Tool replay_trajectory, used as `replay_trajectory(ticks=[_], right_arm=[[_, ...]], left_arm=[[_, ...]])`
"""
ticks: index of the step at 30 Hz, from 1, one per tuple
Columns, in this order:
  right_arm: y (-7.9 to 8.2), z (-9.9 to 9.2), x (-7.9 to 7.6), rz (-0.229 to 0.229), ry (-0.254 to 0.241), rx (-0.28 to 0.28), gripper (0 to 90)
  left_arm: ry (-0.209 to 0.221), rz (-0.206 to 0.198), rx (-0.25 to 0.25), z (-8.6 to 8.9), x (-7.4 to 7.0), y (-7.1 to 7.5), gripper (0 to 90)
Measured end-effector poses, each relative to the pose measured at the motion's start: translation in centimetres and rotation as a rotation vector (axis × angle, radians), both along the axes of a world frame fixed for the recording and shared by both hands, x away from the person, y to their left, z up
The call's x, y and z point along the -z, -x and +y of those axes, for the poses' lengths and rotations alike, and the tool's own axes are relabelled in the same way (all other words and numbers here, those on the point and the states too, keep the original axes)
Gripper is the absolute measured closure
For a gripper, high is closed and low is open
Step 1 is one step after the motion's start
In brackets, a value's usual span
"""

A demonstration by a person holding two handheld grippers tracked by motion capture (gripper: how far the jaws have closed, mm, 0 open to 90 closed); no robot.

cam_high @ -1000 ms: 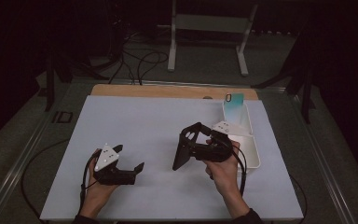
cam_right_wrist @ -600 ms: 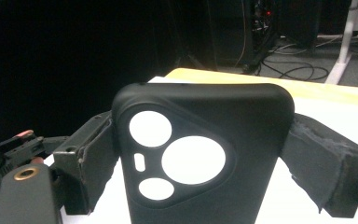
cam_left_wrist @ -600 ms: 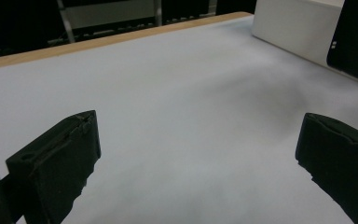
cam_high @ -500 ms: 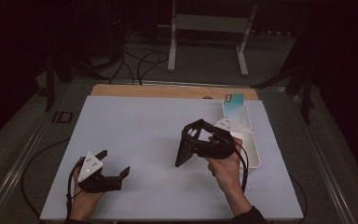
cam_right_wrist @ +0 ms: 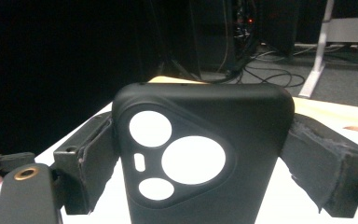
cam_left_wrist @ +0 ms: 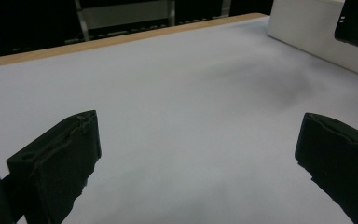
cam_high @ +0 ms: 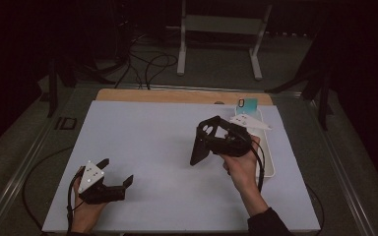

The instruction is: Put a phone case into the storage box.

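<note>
My right gripper point(cam_high: 215, 139) hangs over the middle-right of the table, shut on a black phone case point(cam_high: 199, 150) that stands on end above the white mat point(cam_high: 142, 132). In the right gripper view the case point(cam_right_wrist: 242, 186) shows its round camera cut-outs, clamped by its side edges between the padded jaws of my right gripper point(cam_right_wrist: 205, 156). Low at the mat's near-left corner, my left gripper point(cam_high: 115, 172) is open and holds nothing. In the left gripper view, bare mat point(cam_left_wrist: 182, 93) lies between the wide-apart jaws of my left gripper point(cam_left_wrist: 200, 158).
A long white tray point(cam_high: 268, 157) lies along the mat's right edge, with a teal phone case point(cam_high: 249, 104) at its far end. The tray's wall point(cam_left_wrist: 307, 28) shows ahead of the left gripper. A wooden table edge point(cam_high: 177, 96) runs along the back.
My left gripper has drawn back toward the near-left corner of the mat. The right gripper with the black case has shifted slightly to the right.
</note>
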State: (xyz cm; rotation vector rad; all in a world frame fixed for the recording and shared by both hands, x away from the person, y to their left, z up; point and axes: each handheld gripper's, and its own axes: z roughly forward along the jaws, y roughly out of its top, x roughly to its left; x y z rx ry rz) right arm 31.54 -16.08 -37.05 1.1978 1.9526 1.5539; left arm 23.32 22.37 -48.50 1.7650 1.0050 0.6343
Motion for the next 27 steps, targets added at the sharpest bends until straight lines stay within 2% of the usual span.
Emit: replay_trajectory(ticks=[8, 14, 18, 26, 27], right_arm=[[-1.5, -0.4, -0.9, -0.019, 0.033, 0.031, 14.4], [-2.6, -0.8, -1.4, -0.023, 0.039, 0.054, 14.4], [-3.7, -1.3, -2.0, -0.042, 0.049, 0.075, 14.5], [-5.2, -2.2, -2.3, -0.035, 0.044, 0.117, 14.4], [-5.7, -2.6, -2.4, -0.036, 0.046, 0.135, 14.4]], left_arm=[[-0.003, 0.002, -0.019, 0.5, 0.0, 0.1, 0.7], [-0.007, 0.006, -0.015, 0.4, 0.1, 0.1, 0.8], [-0.012, 0.005, -0.014, 0.3, 0.0, 0.1, 0.8], [-0.013, 0.005, -0.012, 0.3, 0.0, 0.1, 0.9], [-0.013, 0.006, -0.012, 0.3, 0.0, 0.1, 0.9]])
